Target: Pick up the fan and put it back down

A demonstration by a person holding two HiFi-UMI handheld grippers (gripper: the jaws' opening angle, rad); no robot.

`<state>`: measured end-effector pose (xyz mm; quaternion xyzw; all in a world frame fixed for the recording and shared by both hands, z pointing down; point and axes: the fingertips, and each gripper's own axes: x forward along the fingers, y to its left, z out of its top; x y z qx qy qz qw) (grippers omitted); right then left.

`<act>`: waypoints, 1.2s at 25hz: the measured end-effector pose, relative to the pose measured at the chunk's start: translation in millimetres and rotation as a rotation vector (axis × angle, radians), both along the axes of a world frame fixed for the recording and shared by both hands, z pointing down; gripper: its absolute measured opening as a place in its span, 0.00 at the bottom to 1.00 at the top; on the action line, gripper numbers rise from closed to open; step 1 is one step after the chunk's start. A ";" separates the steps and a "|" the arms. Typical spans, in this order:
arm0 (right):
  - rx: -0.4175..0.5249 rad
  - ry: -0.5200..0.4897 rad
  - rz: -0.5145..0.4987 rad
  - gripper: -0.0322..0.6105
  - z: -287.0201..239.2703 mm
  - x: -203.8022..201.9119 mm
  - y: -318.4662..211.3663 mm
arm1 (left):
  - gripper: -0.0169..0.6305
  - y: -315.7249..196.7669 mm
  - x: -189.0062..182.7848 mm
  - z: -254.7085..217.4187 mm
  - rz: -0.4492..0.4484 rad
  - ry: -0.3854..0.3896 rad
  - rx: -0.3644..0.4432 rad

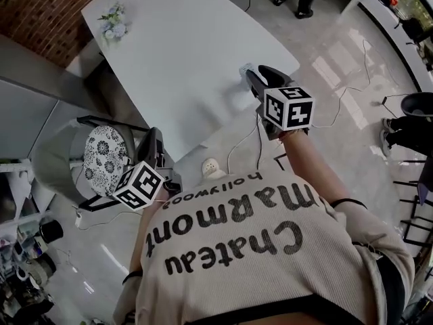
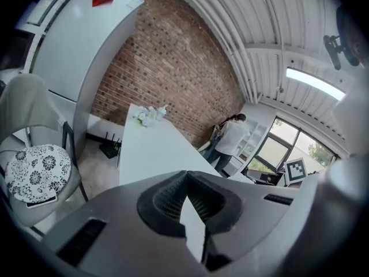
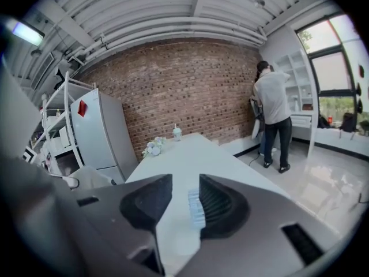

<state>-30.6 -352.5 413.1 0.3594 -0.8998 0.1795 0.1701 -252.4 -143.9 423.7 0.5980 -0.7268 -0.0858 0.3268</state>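
Observation:
A small pale blue and white fan [image 3: 195, 208] sits between the jaws of my right gripper [image 3: 185, 198]. Its ribbed blue edge lies against the right pad and its white body fills the gap lower down, so the gripper looks shut on it. In the head view the fan [image 1: 244, 69] shows as a pale spot at the tips of the right gripper [image 1: 252, 74], just above the near right part of the white table [image 1: 183, 39]. My left gripper [image 1: 156, 138] hangs off the table's near left edge. Its fingertips meet with nothing between them [image 2: 186, 180].
A chair with a black-and-white patterned cushion [image 1: 101, 156] stands just left of the left gripper. A bunch of pale flowers [image 1: 114, 19] and a bottle sit at the table's far end. Cables [image 1: 342, 97] run over the glossy floor. A person [image 3: 273, 108] stands far off, and a grey refrigerator [image 3: 101, 133] is at the left.

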 end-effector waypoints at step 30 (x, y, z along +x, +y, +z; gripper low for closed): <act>-0.061 -0.168 -0.383 0.05 -18.5 -98.4 129.9 | 0.03 104.0 6.7 -21.9 -0.266 -0.053 0.083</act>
